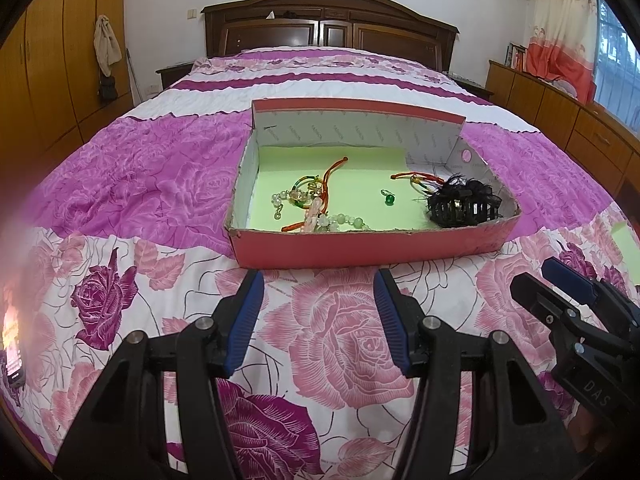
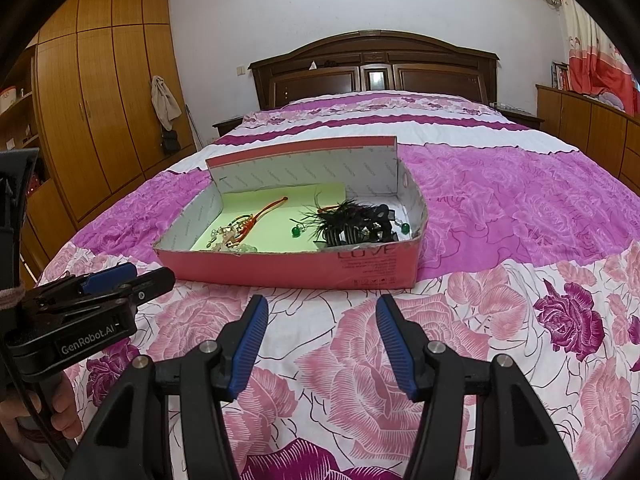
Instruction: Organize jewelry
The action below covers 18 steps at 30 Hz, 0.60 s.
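Hovering over the bed (image 1: 120,168), left claw (image 1: 318,312) is wide open, holding nothing, short of the red box (image 1: 360,246). On the box's green liner: a tangle of bead bracelets and red cords (image 1: 310,204) at left, a loose green bead (image 1: 388,200) in the middle, a black feathered hair clip (image 1: 462,202) at right. Right wrist view: right claw (image 2: 320,336) also spread wide and empty, near the same box (image 2: 288,270), jewelry all inside. Scene fits either sorting still ahead or pieces already boxed; can't tell which.
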### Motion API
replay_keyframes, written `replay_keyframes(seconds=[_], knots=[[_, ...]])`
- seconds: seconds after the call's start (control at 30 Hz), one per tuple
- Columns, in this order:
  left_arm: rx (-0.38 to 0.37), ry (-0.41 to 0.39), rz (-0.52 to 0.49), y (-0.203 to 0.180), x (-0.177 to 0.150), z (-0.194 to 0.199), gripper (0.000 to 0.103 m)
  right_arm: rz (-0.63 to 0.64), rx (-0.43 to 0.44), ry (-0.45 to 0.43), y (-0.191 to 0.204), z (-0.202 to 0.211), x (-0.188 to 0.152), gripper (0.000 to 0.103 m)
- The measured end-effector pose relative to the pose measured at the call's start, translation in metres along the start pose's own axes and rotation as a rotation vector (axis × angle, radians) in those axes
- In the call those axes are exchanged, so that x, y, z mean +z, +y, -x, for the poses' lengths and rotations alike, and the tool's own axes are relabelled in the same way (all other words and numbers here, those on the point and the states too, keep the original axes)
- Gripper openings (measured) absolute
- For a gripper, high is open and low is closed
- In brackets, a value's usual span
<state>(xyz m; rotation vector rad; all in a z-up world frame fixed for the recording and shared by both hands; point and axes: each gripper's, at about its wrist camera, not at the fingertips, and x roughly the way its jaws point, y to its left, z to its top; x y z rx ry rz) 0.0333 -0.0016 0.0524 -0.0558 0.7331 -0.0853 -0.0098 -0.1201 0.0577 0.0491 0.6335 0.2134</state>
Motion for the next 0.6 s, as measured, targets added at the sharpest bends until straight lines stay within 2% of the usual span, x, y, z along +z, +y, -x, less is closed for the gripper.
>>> replay_keyframes(seconds=[0.6], knots=[[0.006, -0.002, -0.008, 0.0007, -0.0013, -0.0025, 0.049, -0.001, 0.000, 0.003, -0.0003, -0.0013, -0.0007, 0.059]])
